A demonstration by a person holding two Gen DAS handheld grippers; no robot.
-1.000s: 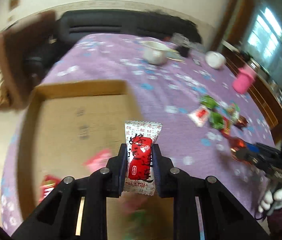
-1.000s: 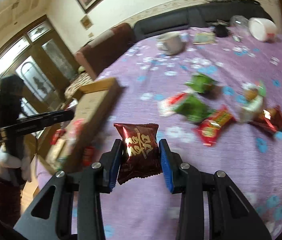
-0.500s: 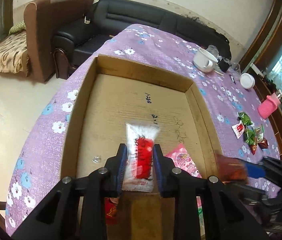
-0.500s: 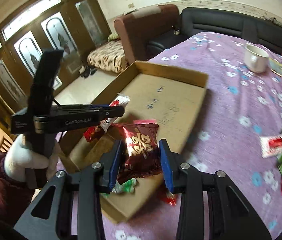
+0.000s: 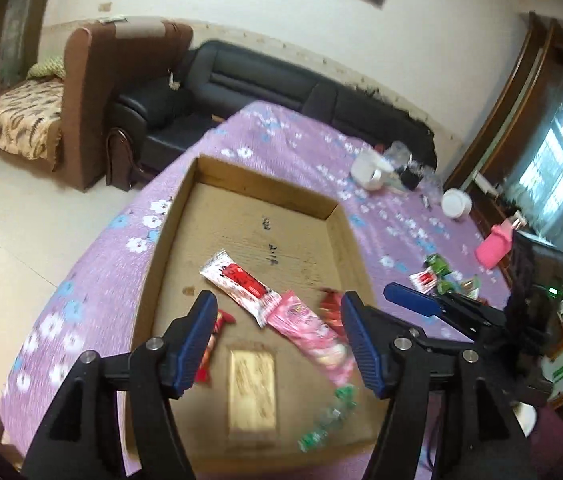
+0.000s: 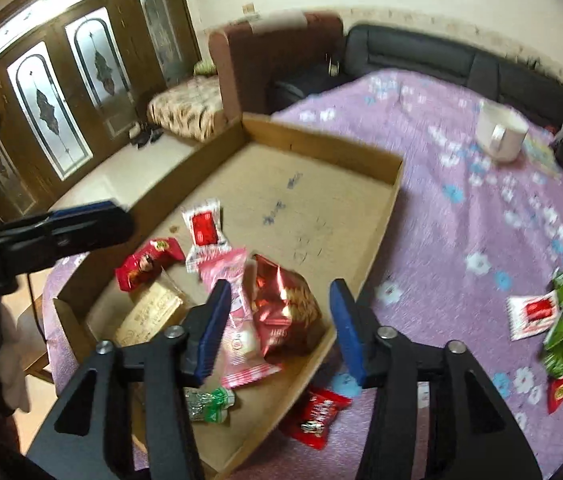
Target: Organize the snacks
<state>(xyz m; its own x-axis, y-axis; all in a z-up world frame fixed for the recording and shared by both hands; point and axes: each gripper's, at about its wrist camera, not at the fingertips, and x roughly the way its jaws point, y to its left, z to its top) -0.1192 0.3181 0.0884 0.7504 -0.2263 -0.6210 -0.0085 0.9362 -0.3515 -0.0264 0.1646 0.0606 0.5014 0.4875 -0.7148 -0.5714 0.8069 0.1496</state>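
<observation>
A shallow cardboard box lies on the purple flowered table. My left gripper is open and empty above it. The white-and-red packet lies on the box floor beside a pink packet. My right gripper is open and empty over the box's right side. The dark red foil packet lies in the box below it. A gold bar, a red packet and a green candy also lie in the box.
Several loose snacks lie on the table to the right. A red packet lies just outside the box. A white mug, a pink bottle and a white bowl stand at the far end.
Both grippers have opened. The white-and-red packet dropped from my left gripper into the box, and the dark red foil packet dropped from my right gripper into it.
</observation>
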